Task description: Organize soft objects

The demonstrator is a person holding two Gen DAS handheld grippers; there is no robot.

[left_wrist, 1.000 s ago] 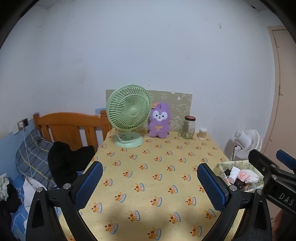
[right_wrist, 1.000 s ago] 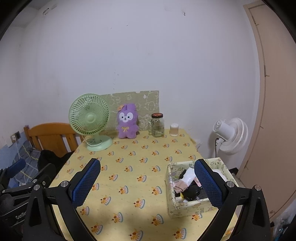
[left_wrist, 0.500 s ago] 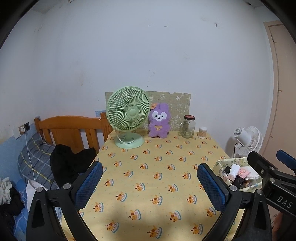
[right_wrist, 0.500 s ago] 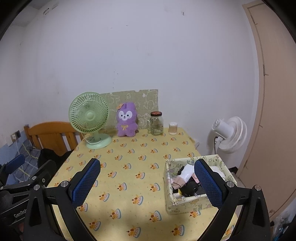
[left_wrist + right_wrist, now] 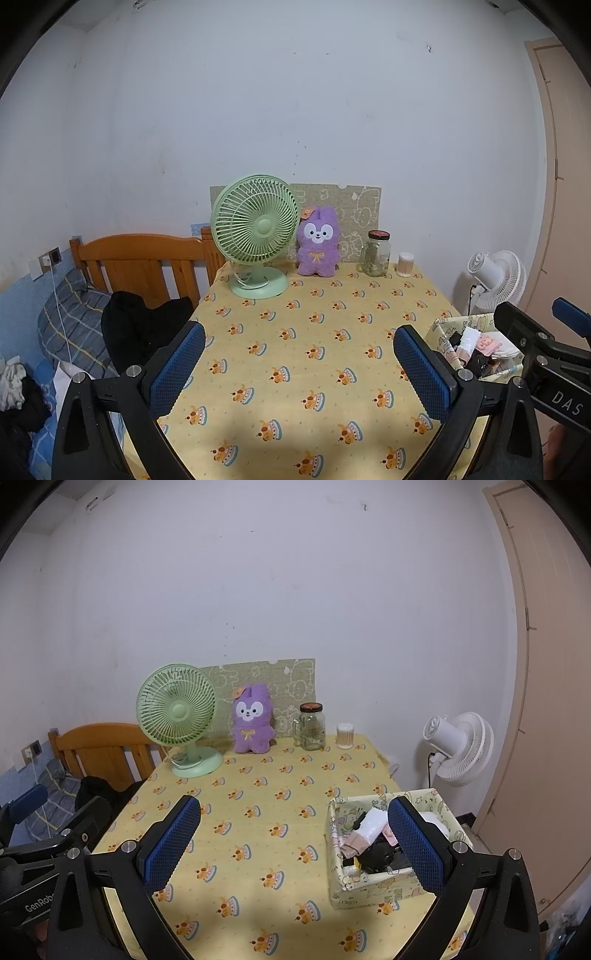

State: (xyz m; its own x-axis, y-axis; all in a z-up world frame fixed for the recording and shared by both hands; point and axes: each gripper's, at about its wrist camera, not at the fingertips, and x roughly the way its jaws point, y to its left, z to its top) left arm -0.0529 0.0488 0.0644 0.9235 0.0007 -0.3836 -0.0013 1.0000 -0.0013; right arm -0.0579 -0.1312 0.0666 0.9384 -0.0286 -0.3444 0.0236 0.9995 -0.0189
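Observation:
A patterned fabric box (image 5: 369,882) stands at the table's right front; it holds several soft items, pink, white and black. It also shows in the left wrist view (image 5: 439,328). A purple plush bunny (image 5: 253,720) sits at the back of the table, also in the left wrist view (image 5: 318,247). My left gripper (image 5: 295,369) is open and empty above the table's front. My right gripper (image 5: 295,843) is open and empty, its right finger in front of the box.
A green desk fan (image 5: 255,240), a glass jar (image 5: 376,253) and a small white container (image 5: 405,264) stand at the table's back. A wooden bed with dark clothes (image 5: 140,325) is at the left. A white floor fan (image 5: 460,747) and a door are at the right.
Both grippers have pulled back and risen a little, so more of the table and room shows. Both stay open and empty.

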